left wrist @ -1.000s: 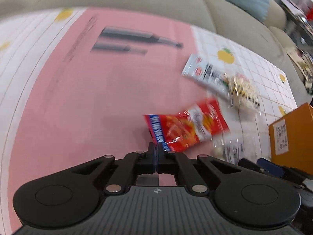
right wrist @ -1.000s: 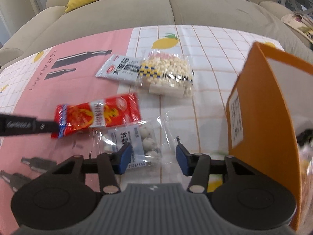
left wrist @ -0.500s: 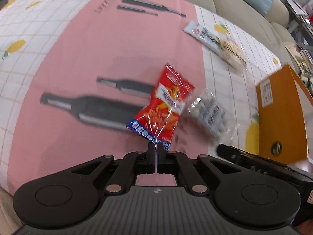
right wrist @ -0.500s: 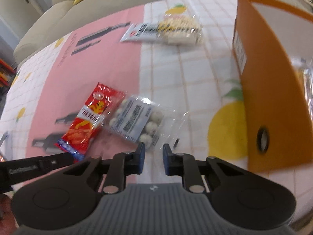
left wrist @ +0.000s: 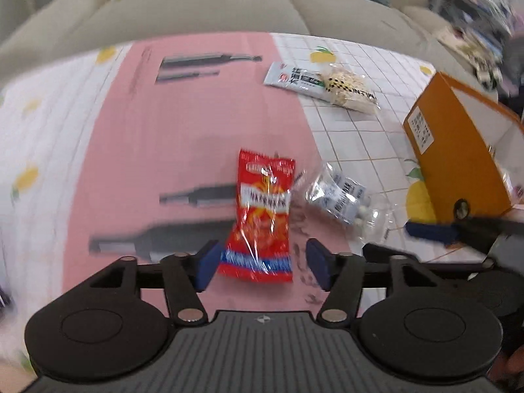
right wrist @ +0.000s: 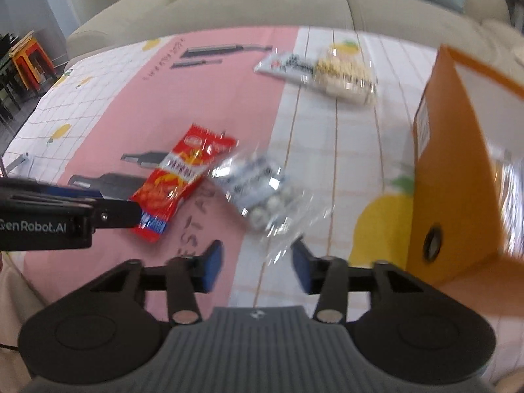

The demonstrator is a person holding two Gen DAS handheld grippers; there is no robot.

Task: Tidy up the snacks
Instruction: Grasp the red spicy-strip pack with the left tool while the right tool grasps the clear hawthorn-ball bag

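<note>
A red snack packet (left wrist: 262,216) lies on the pink cloth, its blue end between the open fingers of my left gripper (left wrist: 260,267), which no longer grips it. It also shows in the right wrist view (right wrist: 178,183). A clear bag of white balls (left wrist: 340,199) lies just right of it, also seen in the right wrist view (right wrist: 258,190). My right gripper (right wrist: 257,267) is open, with the bag's clear edge just ahead of its fingers. A white packet (left wrist: 294,80) and a clear bag of pale puffs (left wrist: 348,90) lie farther back.
An orange cardboard box (left wrist: 458,150) stands at the right, open at the top; it is close to my right gripper in the right wrist view (right wrist: 465,163). A beige sofa (left wrist: 203,9) with yellow and blue cushions runs behind the table.
My left gripper has opened and let go of the red packet, which now lies flat. My right gripper has opened wider. Both cameras have shifted.
</note>
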